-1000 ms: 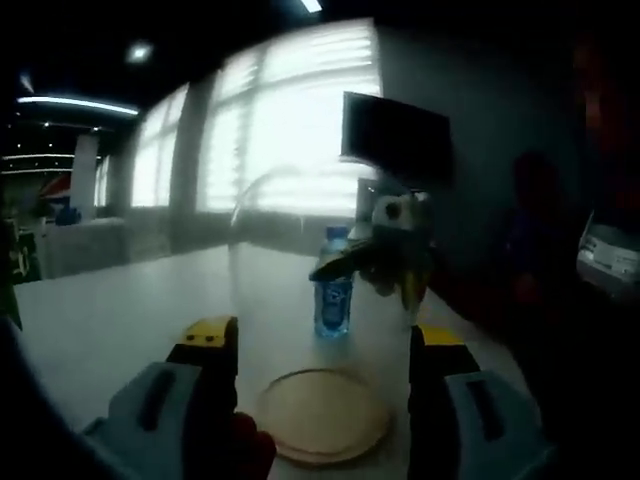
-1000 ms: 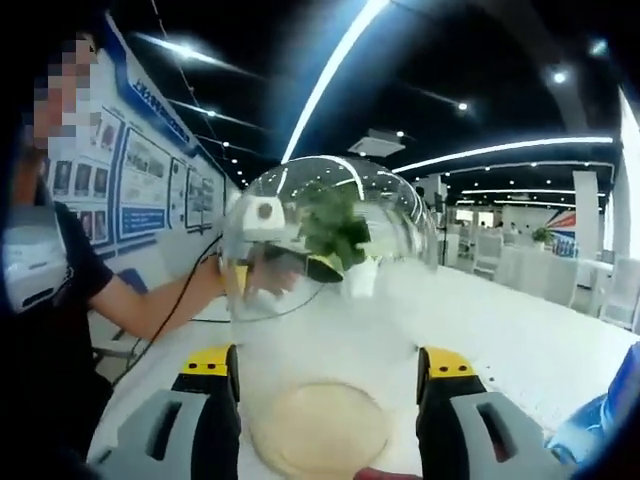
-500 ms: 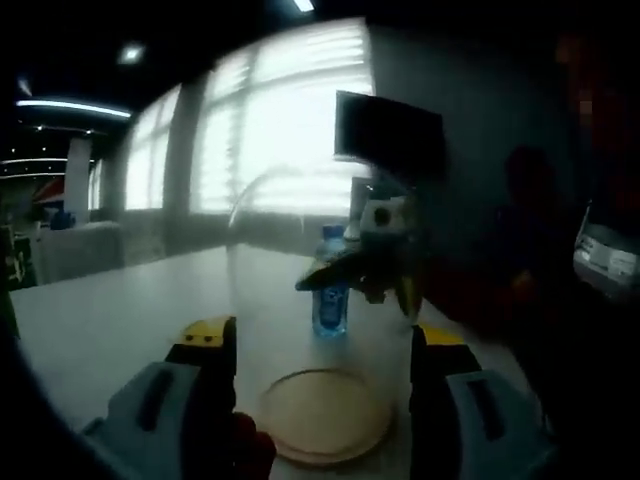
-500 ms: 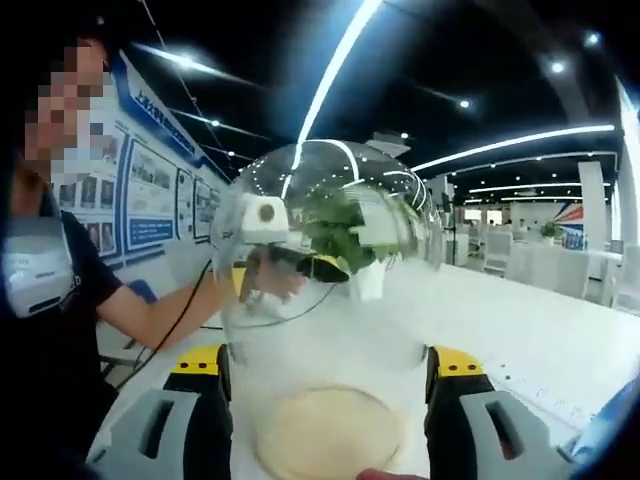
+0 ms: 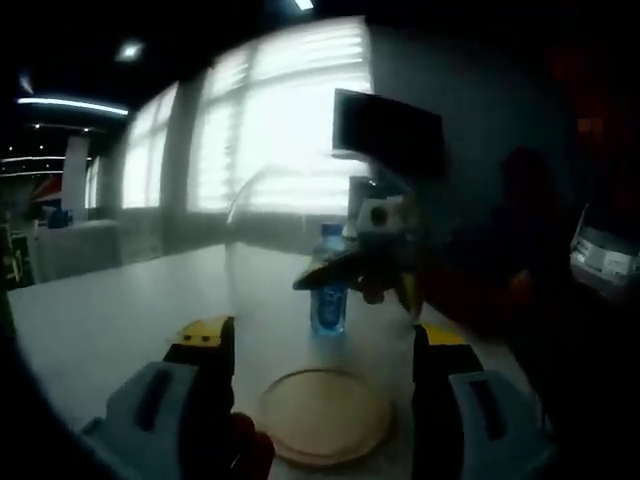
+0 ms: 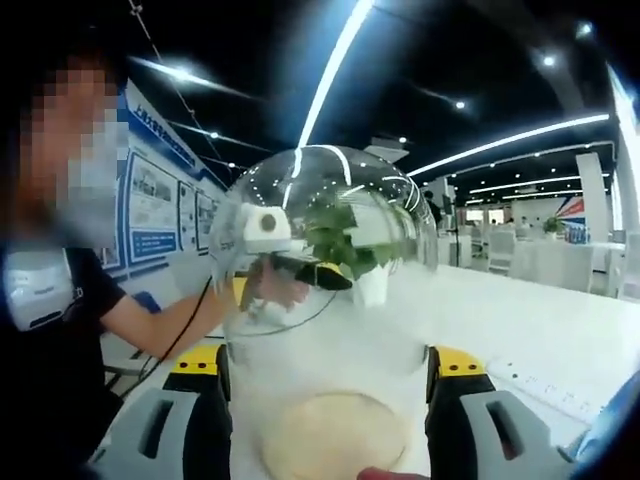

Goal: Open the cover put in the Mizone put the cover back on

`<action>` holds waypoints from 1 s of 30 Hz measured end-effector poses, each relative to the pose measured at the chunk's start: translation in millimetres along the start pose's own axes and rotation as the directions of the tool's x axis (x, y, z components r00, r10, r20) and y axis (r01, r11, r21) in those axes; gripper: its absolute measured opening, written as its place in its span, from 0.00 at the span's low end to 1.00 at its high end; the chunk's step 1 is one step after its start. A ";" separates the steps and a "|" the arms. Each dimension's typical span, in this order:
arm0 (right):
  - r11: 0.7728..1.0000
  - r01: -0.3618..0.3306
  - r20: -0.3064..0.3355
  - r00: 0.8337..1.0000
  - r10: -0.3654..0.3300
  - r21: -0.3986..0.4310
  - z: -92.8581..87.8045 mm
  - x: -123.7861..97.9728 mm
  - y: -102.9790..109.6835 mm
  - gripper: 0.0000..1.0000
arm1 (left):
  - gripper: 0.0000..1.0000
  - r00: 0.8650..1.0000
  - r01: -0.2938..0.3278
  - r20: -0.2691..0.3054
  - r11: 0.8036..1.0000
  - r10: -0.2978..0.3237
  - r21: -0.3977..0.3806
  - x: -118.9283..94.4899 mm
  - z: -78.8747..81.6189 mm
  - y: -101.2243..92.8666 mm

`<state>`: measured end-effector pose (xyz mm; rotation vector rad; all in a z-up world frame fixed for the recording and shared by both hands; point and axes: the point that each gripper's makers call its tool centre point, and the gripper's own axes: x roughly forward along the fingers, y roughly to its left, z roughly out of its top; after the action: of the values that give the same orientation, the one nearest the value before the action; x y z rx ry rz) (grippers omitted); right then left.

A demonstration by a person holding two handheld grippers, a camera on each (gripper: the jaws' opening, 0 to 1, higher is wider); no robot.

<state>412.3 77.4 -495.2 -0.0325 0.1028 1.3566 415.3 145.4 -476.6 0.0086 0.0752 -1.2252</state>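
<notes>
A clear glass dome cover (image 5: 300, 250) stands between the jaws of my left gripper (image 5: 320, 335), which press on its two sides. Below it a round wooden base (image 5: 325, 415) lies on the white table (image 5: 110, 320). Behind the glass stands the blue Mizone bottle (image 5: 328, 285). My right gripper (image 6: 330, 360) holds the same cover (image 6: 330, 330) from the opposite side, over the wooden base (image 6: 335, 440). Through the glass each view shows the other gripper (image 5: 370, 265) (image 6: 275, 250). A blue edge of the bottle (image 6: 612, 440) shows at the lower right.
A person (image 6: 60, 330) stands at the table's left edge, an arm stretched to the gripper. A green plant in a white pot (image 6: 345, 245) shows through the dome. Bright windows (image 5: 270, 130) and a dark screen (image 5: 390, 130) lie behind. White table runs off to the right (image 6: 520, 330).
The dome sits slightly higher and larger in the right gripper view. The other gripper seen through the glass has drifted a little left in the left gripper view. Both grips are unchanged.
</notes>
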 end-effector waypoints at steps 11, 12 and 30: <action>1.000 -0.005 0.015 1.000 0.005 0.017 -3.6 4.3 1.0 0.76 | 0.61 1.000 -0.008 -0.002 1.000 0.008 -0.006 -1.2 -2.3 0.3; 1.000 -0.006 0.016 1.000 0.006 0.019 -4.0 4.8 0.8 0.76 | 0.61 1.000 -0.007 -0.001 1.000 0.007 -0.008 -1.2 -2.2 0.5; 0.998 -0.051 0.076 0.996 0.047 0.043 -9.2 19.9 -2.0 0.86 | 0.62 1.000 0.005 0.011 1.000 -0.005 -0.009 1.8 -6.9 3.0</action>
<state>417.9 95.5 -506.3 0.0588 0.0715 1.4025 418.4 145.0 -483.7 -0.0068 0.0711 -1.2297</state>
